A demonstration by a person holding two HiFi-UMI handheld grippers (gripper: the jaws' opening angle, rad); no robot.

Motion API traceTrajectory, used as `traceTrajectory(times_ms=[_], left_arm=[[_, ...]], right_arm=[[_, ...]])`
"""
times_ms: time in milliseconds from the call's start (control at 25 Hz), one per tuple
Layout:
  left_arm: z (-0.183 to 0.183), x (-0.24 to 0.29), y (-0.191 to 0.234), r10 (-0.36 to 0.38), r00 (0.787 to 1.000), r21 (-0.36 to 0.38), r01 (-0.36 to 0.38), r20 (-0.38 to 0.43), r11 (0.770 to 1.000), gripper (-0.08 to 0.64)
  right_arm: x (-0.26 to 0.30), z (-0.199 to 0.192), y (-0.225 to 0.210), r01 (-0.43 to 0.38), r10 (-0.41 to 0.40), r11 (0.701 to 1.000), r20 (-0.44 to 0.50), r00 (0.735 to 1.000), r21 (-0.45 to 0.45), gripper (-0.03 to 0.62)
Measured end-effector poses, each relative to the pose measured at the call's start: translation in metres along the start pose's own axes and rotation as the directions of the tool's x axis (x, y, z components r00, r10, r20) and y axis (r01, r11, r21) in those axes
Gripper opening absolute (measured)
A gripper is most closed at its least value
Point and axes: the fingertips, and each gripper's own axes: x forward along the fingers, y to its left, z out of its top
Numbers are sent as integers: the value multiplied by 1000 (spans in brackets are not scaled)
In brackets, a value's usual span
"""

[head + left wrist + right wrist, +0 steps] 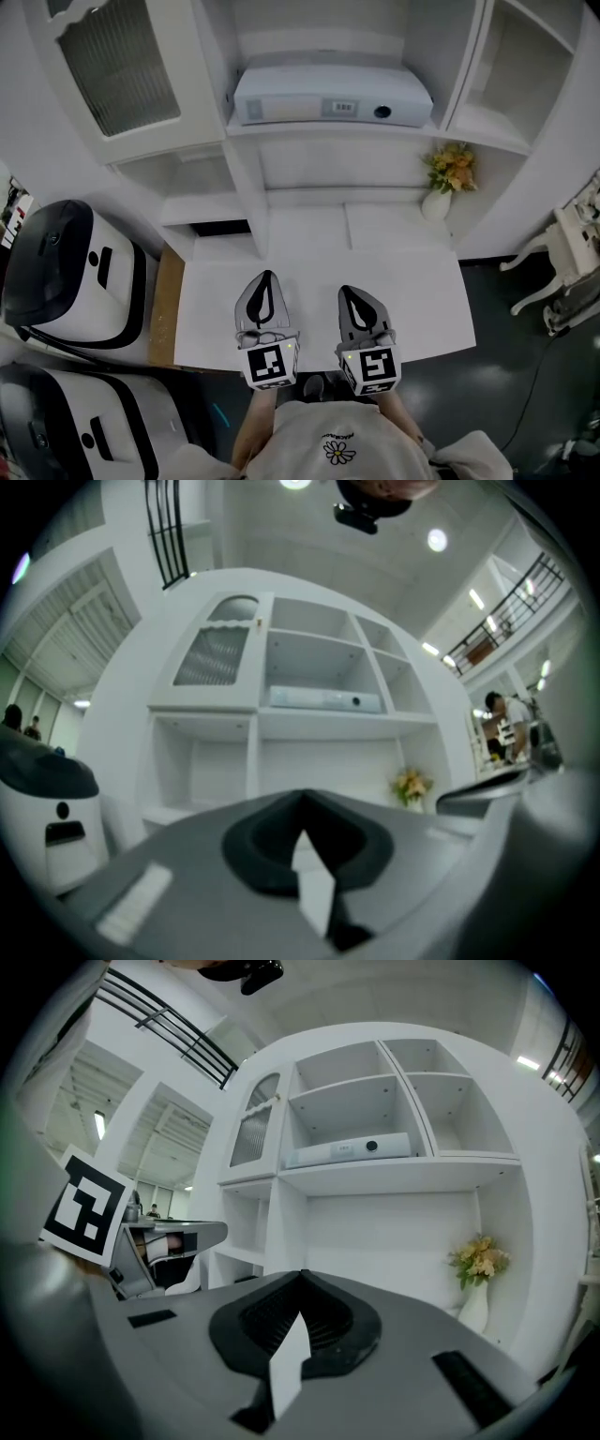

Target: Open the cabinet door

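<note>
The white cabinet's glazed door (122, 70) stands shut at the upper left of the shelving, with a ribbed pane and an arched top; it also shows in the left gripper view (214, 653) and in the right gripper view (255, 1133). My left gripper (266, 276) (302, 799) hovers over the white table (422, 300), shut and holding nothing. Beside it my right gripper (345, 291) (302, 1277) is likewise shut and empty. Both point toward the cabinet and are well short of the door.
A flat white device (333, 94) lies on the middle shelf. A vase of yellow flowers (448, 178) stands at the right of the lower recess. Two white-and-black machines (66, 272) stand to the left, and a white chair (562, 272) to the right.
</note>
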Motion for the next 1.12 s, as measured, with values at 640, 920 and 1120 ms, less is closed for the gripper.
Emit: traceTrajectory(times_ms=[640, 920, 1120], left_arm=[[-1, 18, 8, 110, 994, 34, -110, -10, 993, 6], [1, 12, 12, 159, 987, 36, -158, -13, 987, 6], [-3, -3, 30, 234, 971, 44, -233, -37, 972, 6]], right_arm=[[27, 4, -21, -79, 78, 996, 49, 996, 30, -2], [34, 15, -8, -149, 148, 989, 77, 986, 13, -2], [41, 15, 10, -212, 211, 977, 78, 974, 5, -2]])
